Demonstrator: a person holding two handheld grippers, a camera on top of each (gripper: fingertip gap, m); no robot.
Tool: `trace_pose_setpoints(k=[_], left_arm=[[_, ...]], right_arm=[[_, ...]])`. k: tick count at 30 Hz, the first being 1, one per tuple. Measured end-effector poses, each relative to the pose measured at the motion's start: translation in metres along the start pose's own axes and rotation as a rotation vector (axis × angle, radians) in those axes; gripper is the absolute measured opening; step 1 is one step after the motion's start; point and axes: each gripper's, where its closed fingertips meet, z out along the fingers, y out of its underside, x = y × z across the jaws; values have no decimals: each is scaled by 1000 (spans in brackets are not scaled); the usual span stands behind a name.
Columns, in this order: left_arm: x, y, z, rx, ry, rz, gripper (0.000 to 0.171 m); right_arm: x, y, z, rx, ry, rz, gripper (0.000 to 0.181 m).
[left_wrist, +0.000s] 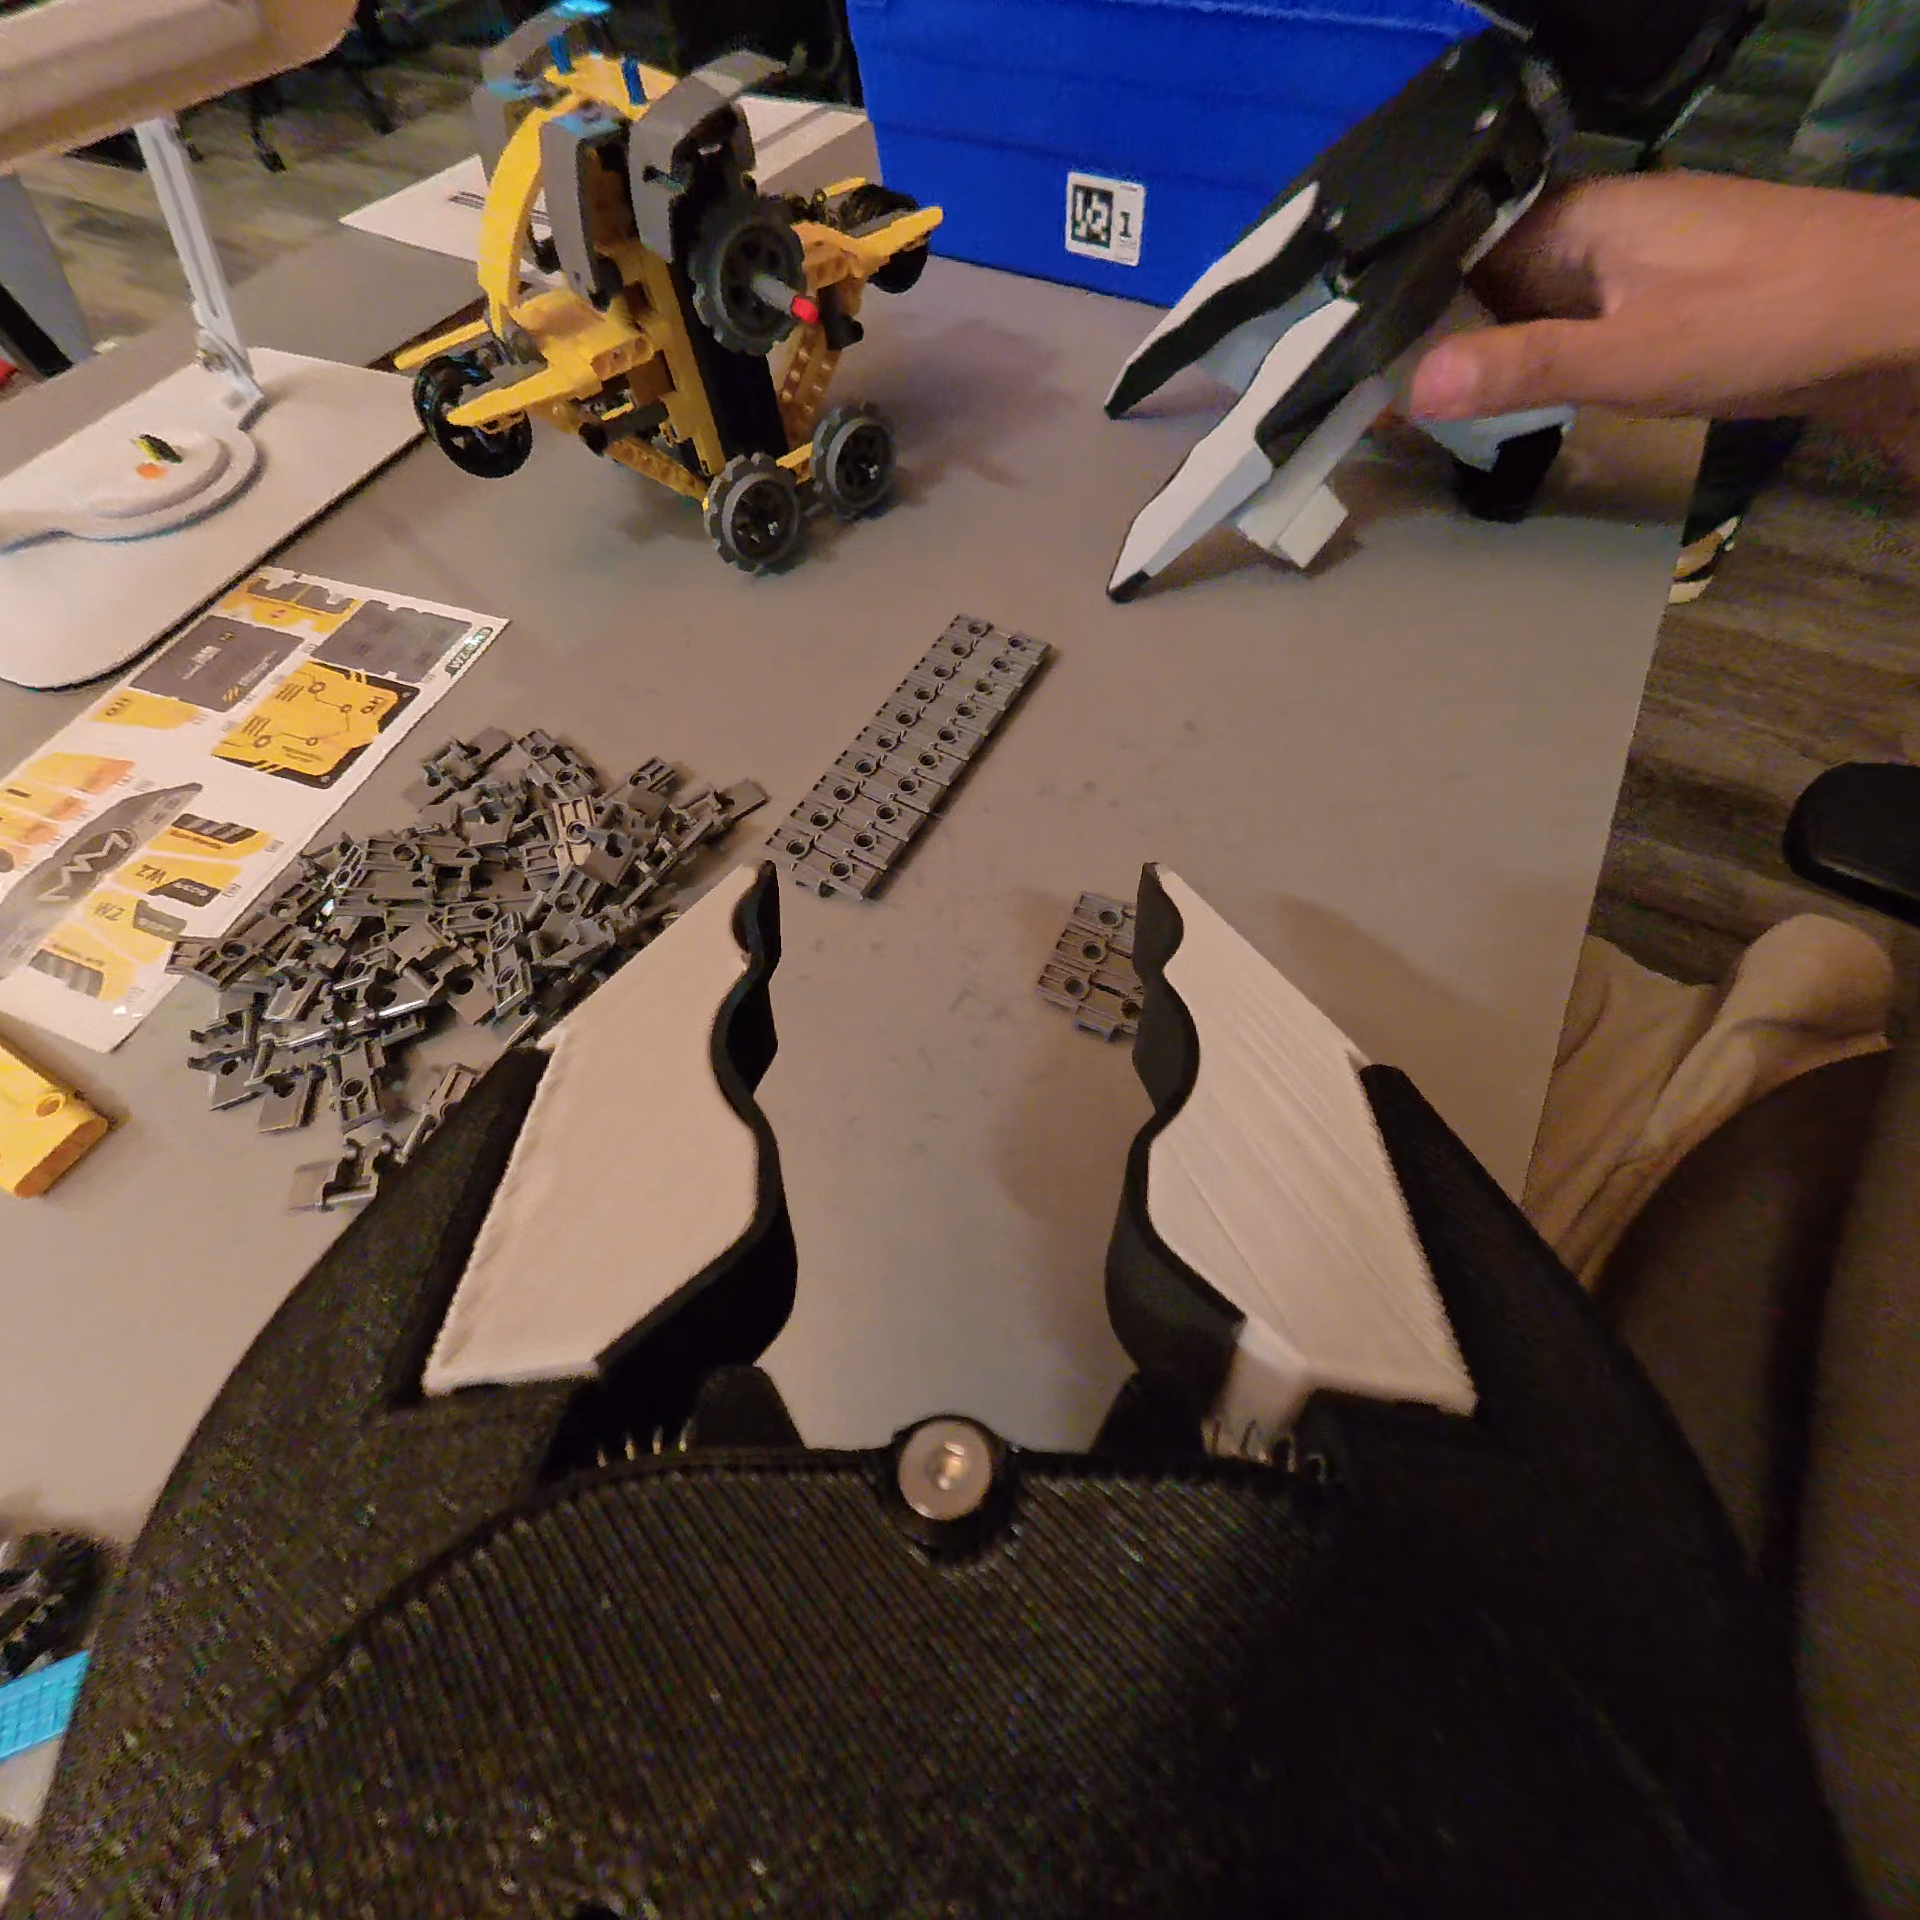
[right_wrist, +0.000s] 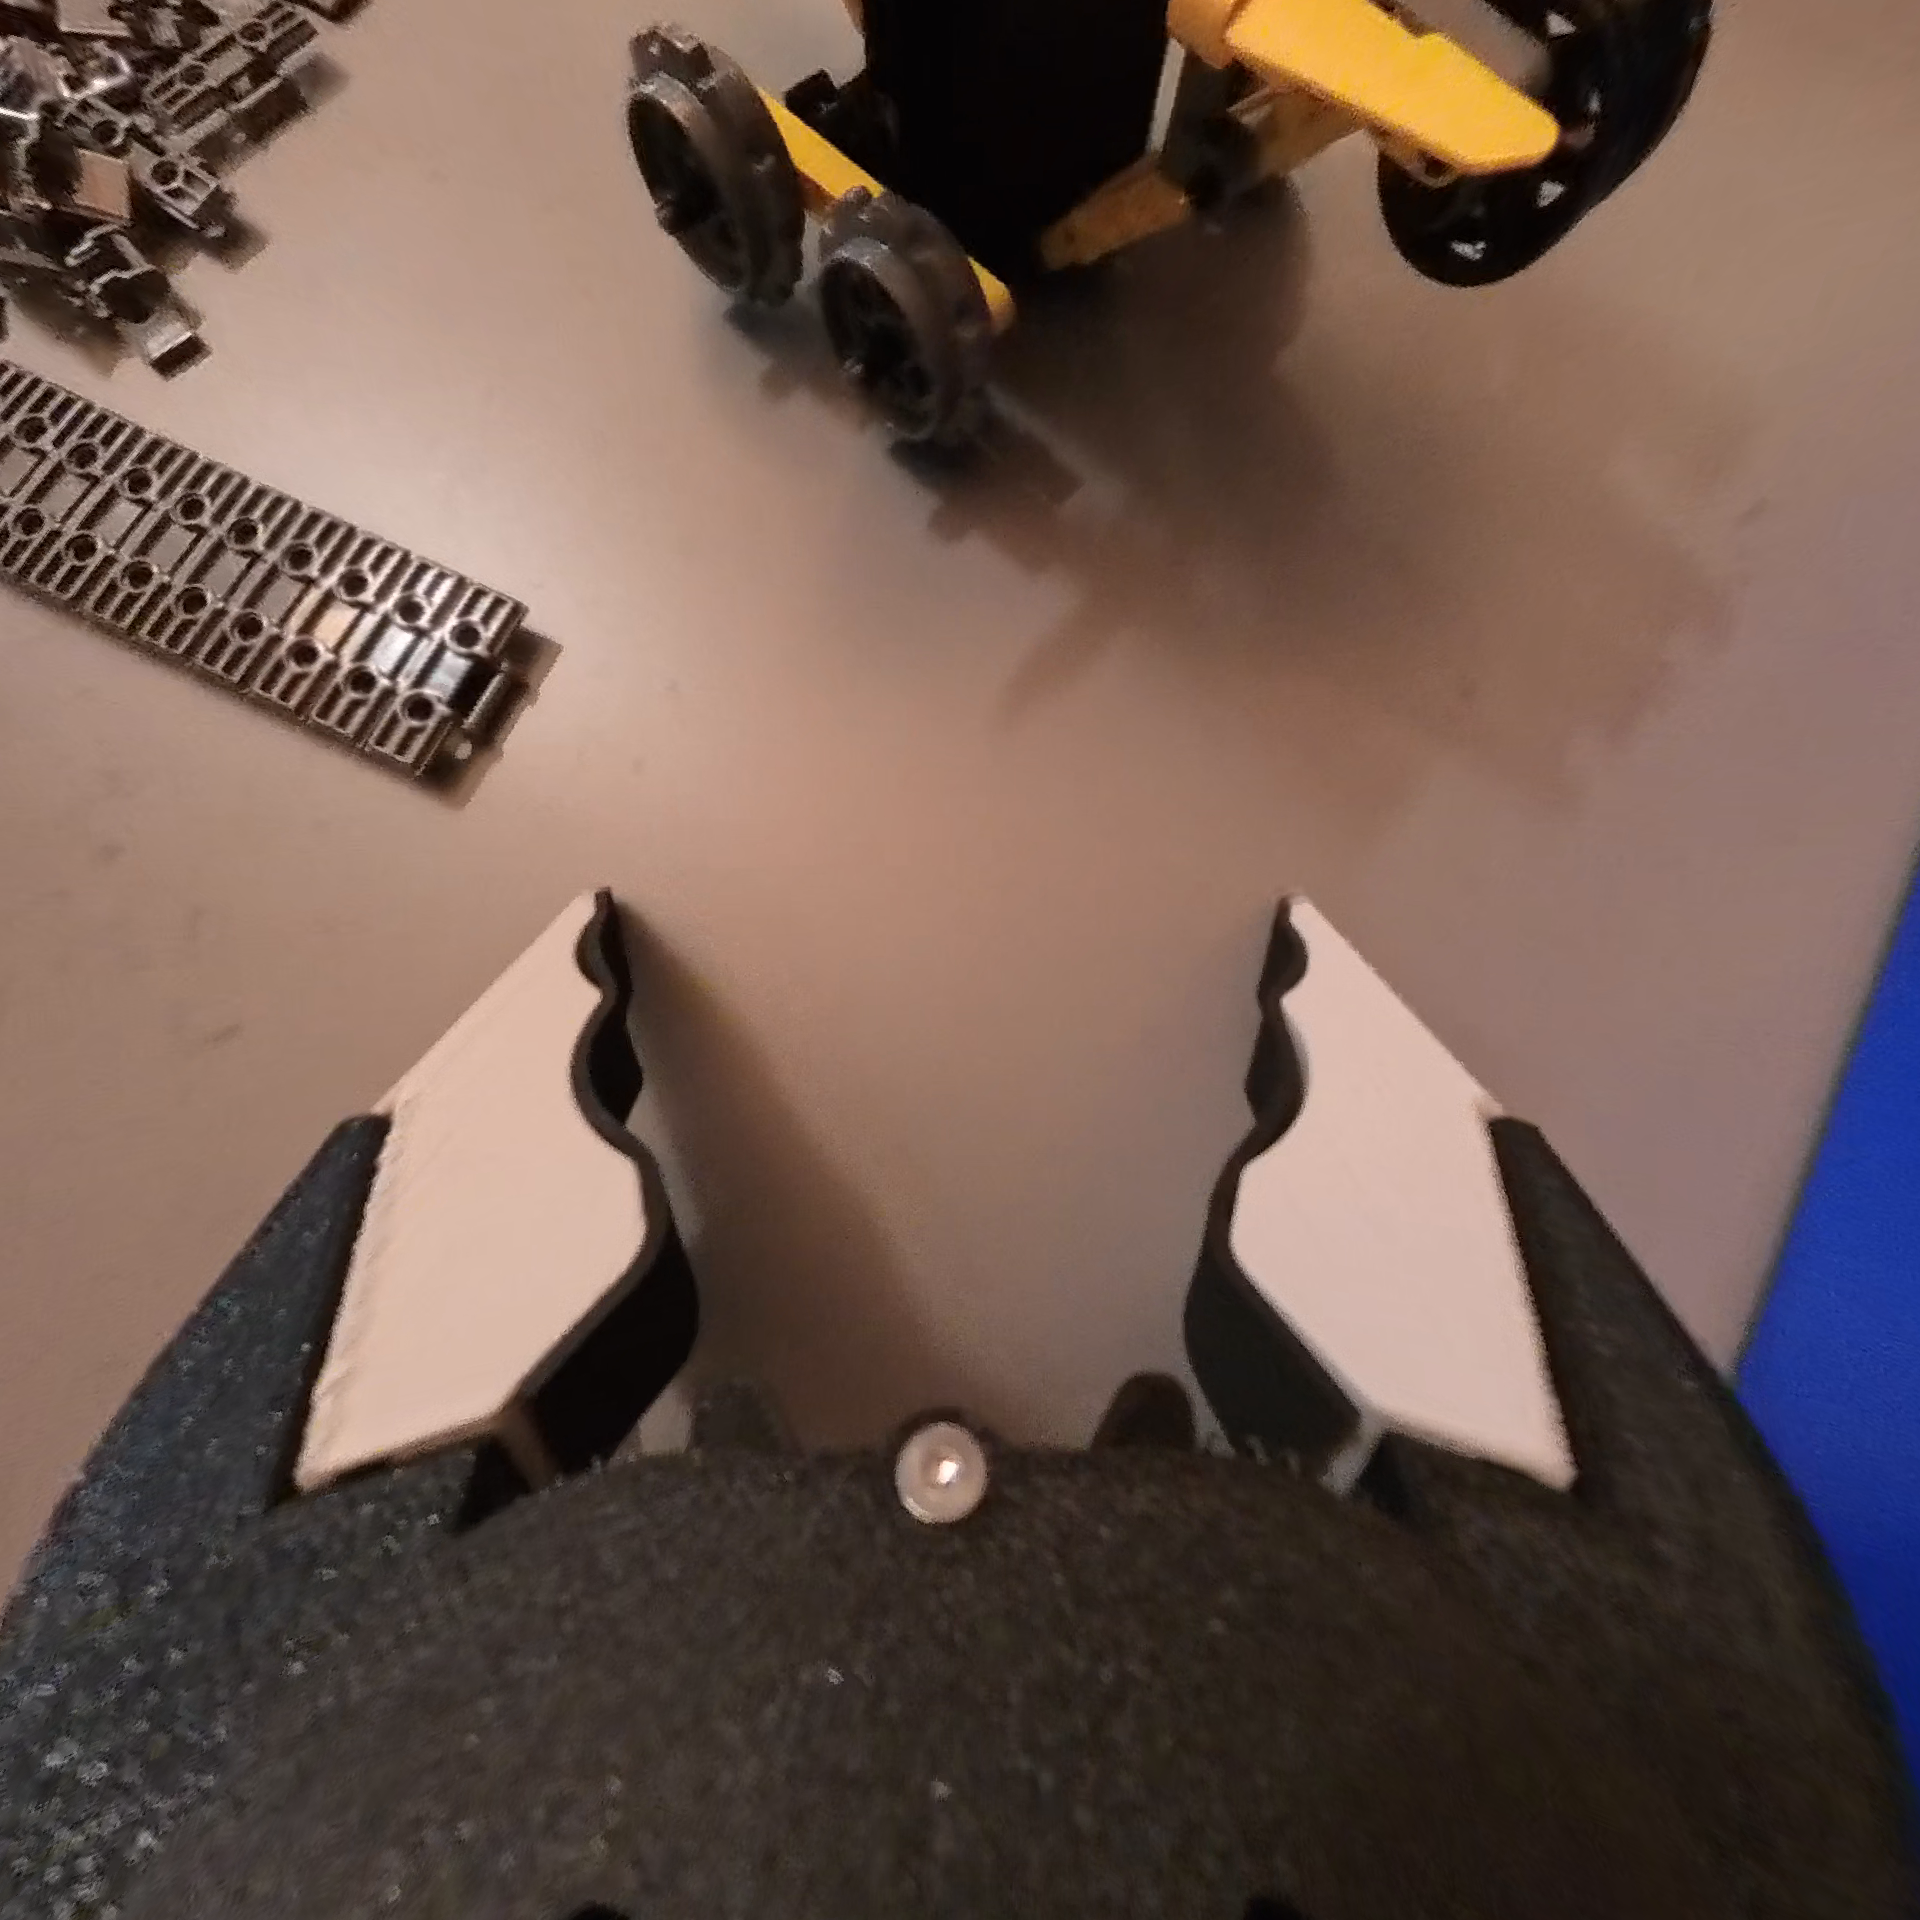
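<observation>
One grey table (left_wrist: 1299, 779), wood-look floor (left_wrist: 1766, 644).

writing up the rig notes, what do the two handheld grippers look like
Both match: the left gripper and right gripper have a black, coarsely textured printed body, two white wedge-shaped fingers lined with wavy black pads, and a silver screw at the centre. No cables or sleeves show.

- Left wrist view: we look forward and down across the grey table (left_wrist: 1299, 727), moderately high.
- Right wrist view: nearer, steeper; both share the yellow model (left_wrist: 665, 343) and track strip (right_wrist: 260, 582).
</observation>
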Motion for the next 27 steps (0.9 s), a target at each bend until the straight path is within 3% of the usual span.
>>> trace_pose_setpoints(k=[15,27], left_arm=[[17,-20,-6,72,11,-45,65],[-9,-12,-9,36,-40,-67,63]], right_arm=[[-1,0,0,-2,-5,-2,121],[-1,0,0,-2,-5,-2,121]])
